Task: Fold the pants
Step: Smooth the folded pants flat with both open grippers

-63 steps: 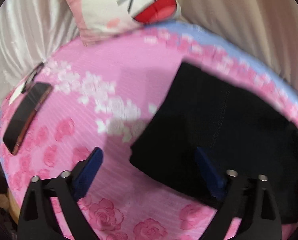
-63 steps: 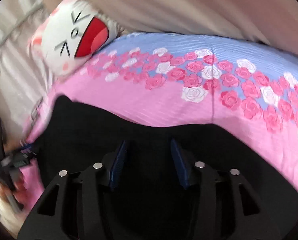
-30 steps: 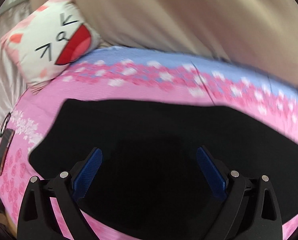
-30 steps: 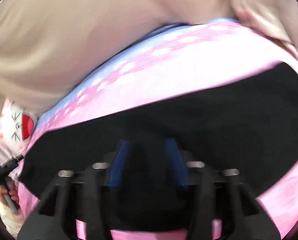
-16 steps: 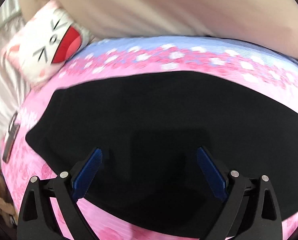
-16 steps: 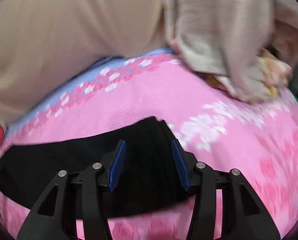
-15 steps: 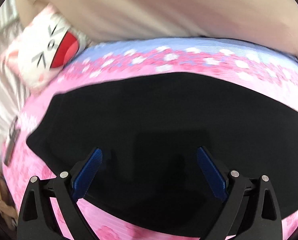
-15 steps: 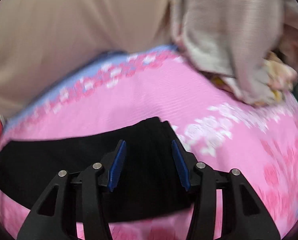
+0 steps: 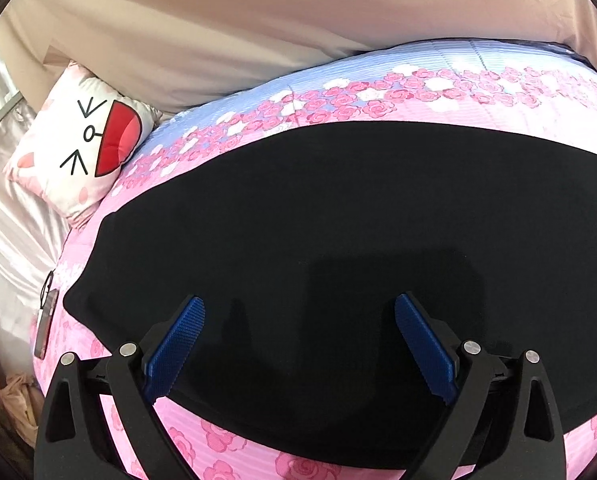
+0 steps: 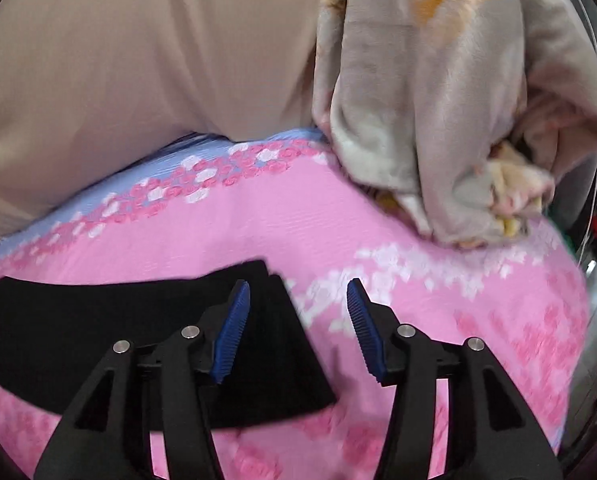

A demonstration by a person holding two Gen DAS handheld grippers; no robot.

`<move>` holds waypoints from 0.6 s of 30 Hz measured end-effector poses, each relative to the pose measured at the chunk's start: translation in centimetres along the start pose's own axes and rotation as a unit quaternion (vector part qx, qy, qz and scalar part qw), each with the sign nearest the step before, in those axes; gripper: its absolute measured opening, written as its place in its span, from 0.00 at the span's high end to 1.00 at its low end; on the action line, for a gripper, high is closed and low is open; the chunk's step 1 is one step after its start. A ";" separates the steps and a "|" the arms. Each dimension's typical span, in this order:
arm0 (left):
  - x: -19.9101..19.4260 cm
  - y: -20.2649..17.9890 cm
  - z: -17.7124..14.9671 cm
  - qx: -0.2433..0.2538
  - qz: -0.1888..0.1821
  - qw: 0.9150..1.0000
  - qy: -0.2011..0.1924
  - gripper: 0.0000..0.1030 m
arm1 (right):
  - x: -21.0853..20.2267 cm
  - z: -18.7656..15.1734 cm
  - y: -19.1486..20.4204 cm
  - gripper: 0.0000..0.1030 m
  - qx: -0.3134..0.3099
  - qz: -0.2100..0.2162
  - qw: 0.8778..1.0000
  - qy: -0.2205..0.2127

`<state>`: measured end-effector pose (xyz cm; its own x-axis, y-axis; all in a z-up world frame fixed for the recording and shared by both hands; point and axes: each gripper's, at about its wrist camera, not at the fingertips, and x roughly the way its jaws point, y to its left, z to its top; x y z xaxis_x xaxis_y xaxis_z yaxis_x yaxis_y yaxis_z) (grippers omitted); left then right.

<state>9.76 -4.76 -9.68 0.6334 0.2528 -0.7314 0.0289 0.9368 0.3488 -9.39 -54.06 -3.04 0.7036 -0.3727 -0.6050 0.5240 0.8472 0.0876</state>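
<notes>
The black pants (image 9: 338,220) lie flat in a long folded strip across the pink rose-print bedcover (image 9: 438,92). My left gripper (image 9: 298,312) is open and empty, held just above the middle of the pants near their front edge. In the right wrist view the pants (image 10: 98,320) end at the right, with their end edge between my fingers. My right gripper (image 10: 298,292) is open and empty above that end; its left pad (image 10: 232,328) is over the black cloth, its right pad (image 10: 364,328) over the bedcover (image 10: 438,300).
A white cartoon-face pillow (image 9: 78,156) lies at the far left of the bed. A phone (image 9: 44,322) rests near the left bed edge. A crumpled grey blanket (image 10: 438,100) is piled at the far right. A beige sheet (image 9: 258,20) hangs behind the bed.
My right gripper has swung right along the pants to their right end and opened wider. My left gripper has steadied over the middle of the pants, still open.
</notes>
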 end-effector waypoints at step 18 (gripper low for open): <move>-2.7 1.6 -2.2 -0.020 -0.015 0.999 -0.025 0.06 | -1.9 -2.7 -0.4 0.47 0.045 -0.039 0.998 0.031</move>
<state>6.35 -3.42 -8.44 0.6702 0.2124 -0.7111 0.0192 0.9529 0.3027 -12.19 -52.66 -4.07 0.6299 -0.4095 -0.6599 0.6191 0.7778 0.1083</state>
